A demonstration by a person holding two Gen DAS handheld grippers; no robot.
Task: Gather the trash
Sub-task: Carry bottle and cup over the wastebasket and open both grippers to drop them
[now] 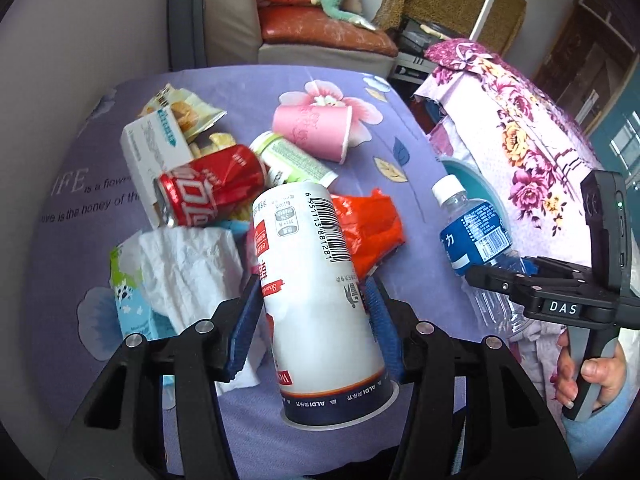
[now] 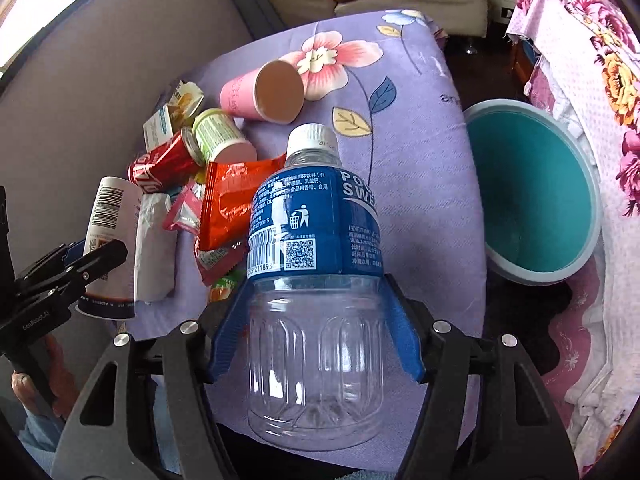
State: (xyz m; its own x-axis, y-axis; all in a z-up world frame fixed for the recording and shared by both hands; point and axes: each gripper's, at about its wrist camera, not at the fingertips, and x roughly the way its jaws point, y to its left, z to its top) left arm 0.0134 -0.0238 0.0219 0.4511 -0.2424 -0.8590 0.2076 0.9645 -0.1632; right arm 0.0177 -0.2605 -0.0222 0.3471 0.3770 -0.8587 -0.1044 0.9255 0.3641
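My left gripper (image 1: 314, 304) is shut on a white paper cup (image 1: 316, 300) with a barcode and a dark blue rim, held above the purple tablecloth (image 1: 392, 312). My right gripper (image 2: 316, 292) is shut on an empty clear plastic bottle (image 2: 316, 264) with a blue label and white cap; it also shows in the left wrist view (image 1: 472, 228). The teal trash bin (image 2: 536, 196) stands on the floor to the right of the table. The cup also shows at the left of the right wrist view (image 2: 114, 236).
On the table lie a red cola can (image 1: 208, 190), a pink paper cup (image 1: 312, 128), a green-labelled cup (image 1: 292, 162), a white box (image 1: 154, 160), a crumpled tissue (image 1: 188, 268), an orange wrapper (image 1: 368, 228) and snack packets (image 1: 184, 110). A floral-covered surface (image 1: 520, 132) stands at the right.
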